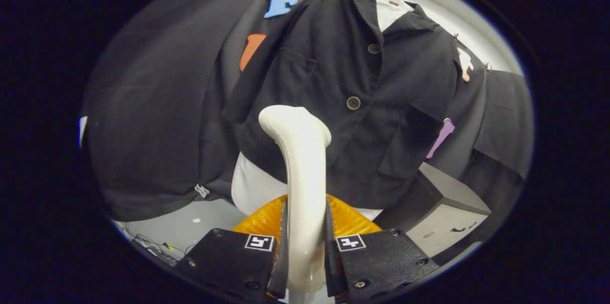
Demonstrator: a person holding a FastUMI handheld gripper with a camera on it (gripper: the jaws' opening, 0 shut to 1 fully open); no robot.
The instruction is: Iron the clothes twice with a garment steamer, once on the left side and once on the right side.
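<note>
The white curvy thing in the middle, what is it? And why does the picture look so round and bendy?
The camera rides on a hand-held gripper and has a fisheye lens, so everything bulges. The two blocks at the bottom are its fingers, squeezing the white handle of a garment steamer between them. Beyond them hangs a black shirt with buttons, worn over something white. The steamer's head is up against the shirt's lower front, beside the button row. Something orange and ribbed sits just behind the fingers, and a grey box stands off to one side.

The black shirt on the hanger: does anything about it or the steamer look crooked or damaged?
Nothing stands out. The black shirt hangs buttoned over a white form, and the gripper is shut on the white steamer, upright.
</note>
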